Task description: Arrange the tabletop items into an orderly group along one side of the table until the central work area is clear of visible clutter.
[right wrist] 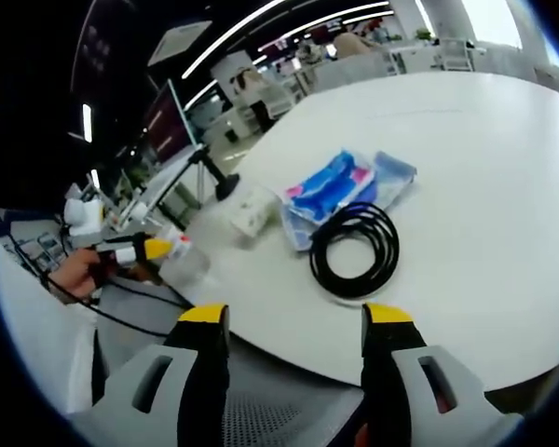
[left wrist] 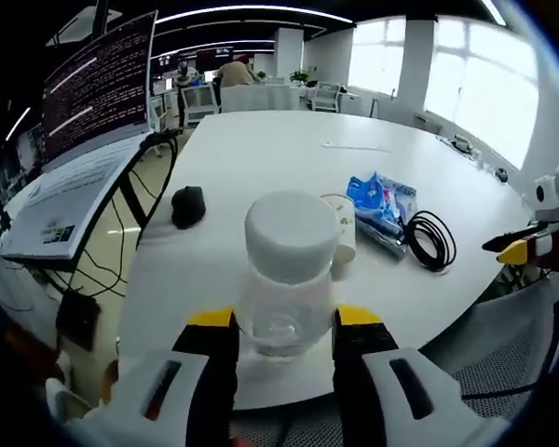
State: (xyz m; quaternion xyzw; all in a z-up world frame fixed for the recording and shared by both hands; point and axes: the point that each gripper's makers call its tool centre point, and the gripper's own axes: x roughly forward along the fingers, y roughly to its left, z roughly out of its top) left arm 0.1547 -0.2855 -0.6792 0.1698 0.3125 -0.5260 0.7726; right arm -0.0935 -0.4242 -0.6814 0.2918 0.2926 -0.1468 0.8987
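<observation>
A clear jar (left wrist: 284, 279) was held between the left gripper (left wrist: 284, 326) jaws, low in the frame. The right gripper (right wrist: 295, 321) was spread wide — nothing held — below a coiled black cable (right wrist: 356, 249) on the white surface (right wrist: 503, 186).

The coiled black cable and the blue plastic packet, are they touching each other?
Touching. In the right gripper view, the coiled black cable overlaps the edge of the blue plastic packet, no gap between them.

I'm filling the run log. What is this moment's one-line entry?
left gripper: around clear jar, table edge | right gripper: open, empty, facing black cable | blue packet: beside cable
</observation>
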